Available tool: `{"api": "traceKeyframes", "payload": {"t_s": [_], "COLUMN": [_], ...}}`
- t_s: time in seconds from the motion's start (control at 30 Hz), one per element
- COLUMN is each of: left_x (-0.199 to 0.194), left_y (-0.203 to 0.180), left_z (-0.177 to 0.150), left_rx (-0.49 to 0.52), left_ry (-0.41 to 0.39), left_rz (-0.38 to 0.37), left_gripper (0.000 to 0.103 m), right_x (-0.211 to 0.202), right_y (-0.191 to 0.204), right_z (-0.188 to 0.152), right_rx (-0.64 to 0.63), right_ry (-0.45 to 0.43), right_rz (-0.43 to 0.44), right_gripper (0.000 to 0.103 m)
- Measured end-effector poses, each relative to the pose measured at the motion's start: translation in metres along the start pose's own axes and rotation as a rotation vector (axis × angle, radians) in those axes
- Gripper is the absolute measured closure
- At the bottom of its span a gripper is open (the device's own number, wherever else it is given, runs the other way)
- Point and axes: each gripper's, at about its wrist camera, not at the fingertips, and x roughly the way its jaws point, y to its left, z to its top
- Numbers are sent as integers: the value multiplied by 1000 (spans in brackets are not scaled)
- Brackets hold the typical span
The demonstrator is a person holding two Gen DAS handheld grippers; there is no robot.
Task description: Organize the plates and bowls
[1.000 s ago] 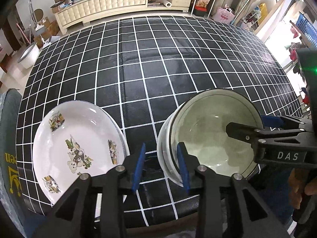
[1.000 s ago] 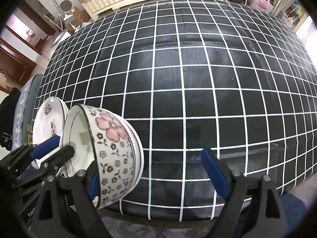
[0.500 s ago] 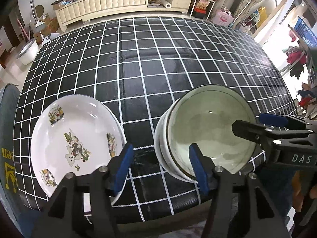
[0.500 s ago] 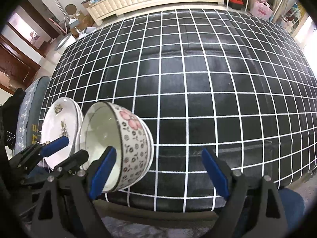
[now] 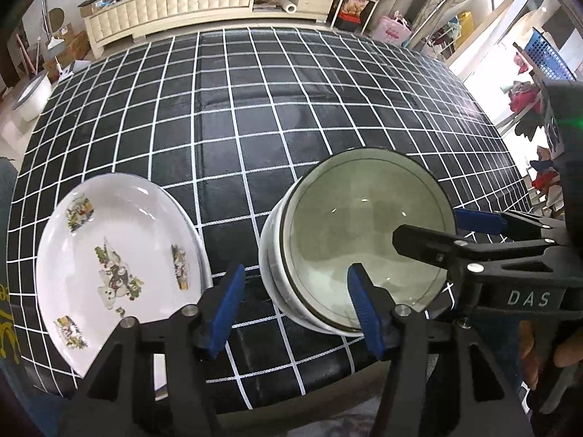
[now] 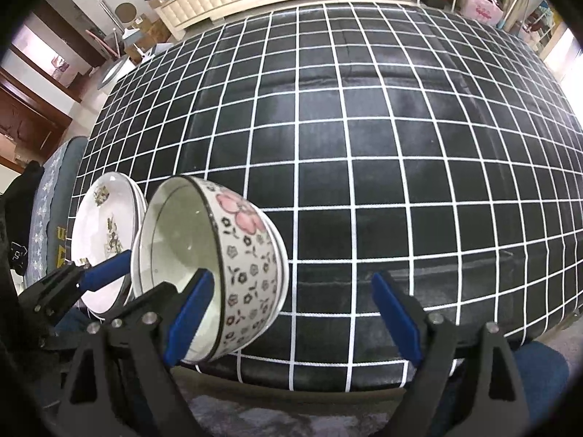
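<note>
Left wrist view shows the left gripper [image 5: 297, 306] with its blue-padded jaws spread after just opening, straddling the near rim of the stacked white ceramic bowls with pink flower print [image 5: 364, 240] without pinching it. Those bowls sit near the front edge of the black, white-gridded counter [image 5: 255, 109], just right of the white cartoon-printed plate [image 5: 116, 266]. From the right wrist view, the right gripper [image 6: 288, 320] stands wide apart, its left pad inside the bowls' rim, gripping nothing.
</note>
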Motion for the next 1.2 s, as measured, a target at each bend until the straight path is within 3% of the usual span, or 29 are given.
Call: {"api": "traceKeyframes", "payload": {"t_s": [0.4, 0.63, 0.77, 0.93, 1.0, 1.03, 1.2], "left_x": [29, 42, 45, 43, 40, 40, 40], "left_y": [8, 15, 27, 33, 32, 31, 21], "left_z": [6, 3, -1, -6, -5, -5, -3], "left_rx": [-18, -9, -25, -11, -13, -13, -9], "left_ry": [79, 94, 90, 81, 84, 85, 80], "left_rz": [-46, -28, -30, -23, -30, -35, -27], "left_gripper": [47, 47, 47, 53, 56, 60, 61], "right_x": [32, 40, 42, 43, 45, 44, 39], "right_y": [-10, -9, -13, -18, -22, -22, -23], "right_z": [2, 1, 2, -1, -2, -2, -6], "right_rx": [68, 79, 118, 164, 197, 205, 224], "right_ry": [96, 97, 113, 128, 141, 140, 128], "right_rz": [102, 147, 203, 242, 274, 286, 263], "right_gripper": [13, 13, 32, 36, 46, 47, 47]}}
